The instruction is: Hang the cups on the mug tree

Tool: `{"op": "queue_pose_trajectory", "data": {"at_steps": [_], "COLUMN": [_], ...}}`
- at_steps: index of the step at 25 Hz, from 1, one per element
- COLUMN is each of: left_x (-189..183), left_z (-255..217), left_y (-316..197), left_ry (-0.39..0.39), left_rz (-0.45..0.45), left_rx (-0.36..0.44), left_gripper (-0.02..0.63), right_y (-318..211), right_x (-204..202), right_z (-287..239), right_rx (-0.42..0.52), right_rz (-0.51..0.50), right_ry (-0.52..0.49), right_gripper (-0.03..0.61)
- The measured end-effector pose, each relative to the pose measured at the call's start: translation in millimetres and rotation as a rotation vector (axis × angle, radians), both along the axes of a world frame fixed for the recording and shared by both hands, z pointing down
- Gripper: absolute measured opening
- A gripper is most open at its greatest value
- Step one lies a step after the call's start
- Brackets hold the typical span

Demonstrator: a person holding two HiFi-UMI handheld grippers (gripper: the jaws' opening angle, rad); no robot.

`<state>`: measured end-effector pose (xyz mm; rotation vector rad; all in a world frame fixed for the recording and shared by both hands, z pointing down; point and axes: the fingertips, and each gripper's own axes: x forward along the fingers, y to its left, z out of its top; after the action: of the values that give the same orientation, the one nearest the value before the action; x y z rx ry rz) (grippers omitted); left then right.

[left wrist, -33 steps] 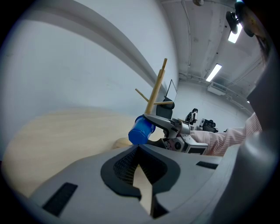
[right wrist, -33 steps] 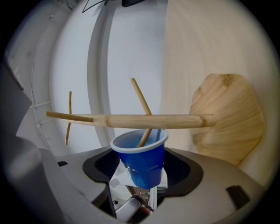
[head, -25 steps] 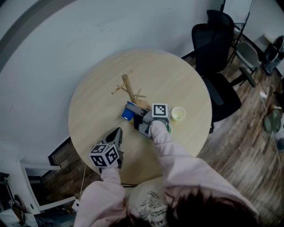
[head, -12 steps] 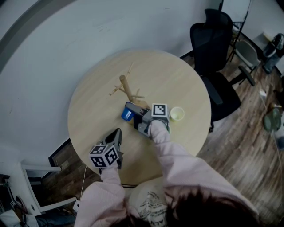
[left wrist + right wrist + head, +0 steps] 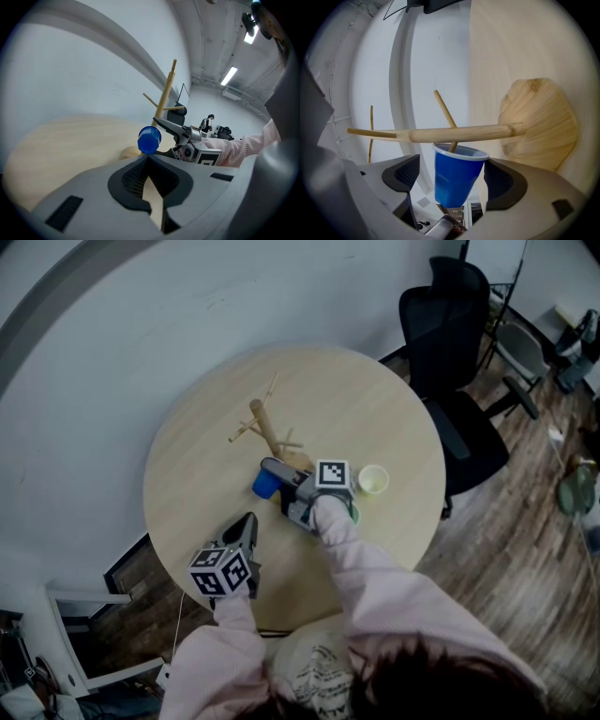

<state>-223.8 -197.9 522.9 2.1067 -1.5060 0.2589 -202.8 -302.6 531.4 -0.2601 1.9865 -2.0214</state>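
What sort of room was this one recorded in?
Probably an office or lab meeting room: a round wooden table, a black office chair beside it, and a ceiling strip light overhead.

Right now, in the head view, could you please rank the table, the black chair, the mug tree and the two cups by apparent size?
1. round table
2. black chair
3. mug tree
4. blue cup and pale cup: they look about alike, and the blue one is partly hidden, so I leave them unranked.
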Motion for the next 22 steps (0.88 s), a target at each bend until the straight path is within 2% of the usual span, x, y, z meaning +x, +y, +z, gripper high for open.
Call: {"op": "queue_pose_trajectory", "data": {"at_steps": [12,22], "left_x": [3,5], "left_z": [1,3], "left_y": [3,8], "left_ry": [0.004,0.009], "left_rz": [0.004,0.008], "left_rx": [-0.001,-0.006], "left_gripper": [0.000,0.000], "right_y": [8,20], "right_x": [-1,-2], "right_z": [11,15], "right_rx": [-0.025,-0.038], "right_rz": [-0.001,-0.015], "right_ry": [0.008,0.002], "right_gripper": [0.465,0.465]}}
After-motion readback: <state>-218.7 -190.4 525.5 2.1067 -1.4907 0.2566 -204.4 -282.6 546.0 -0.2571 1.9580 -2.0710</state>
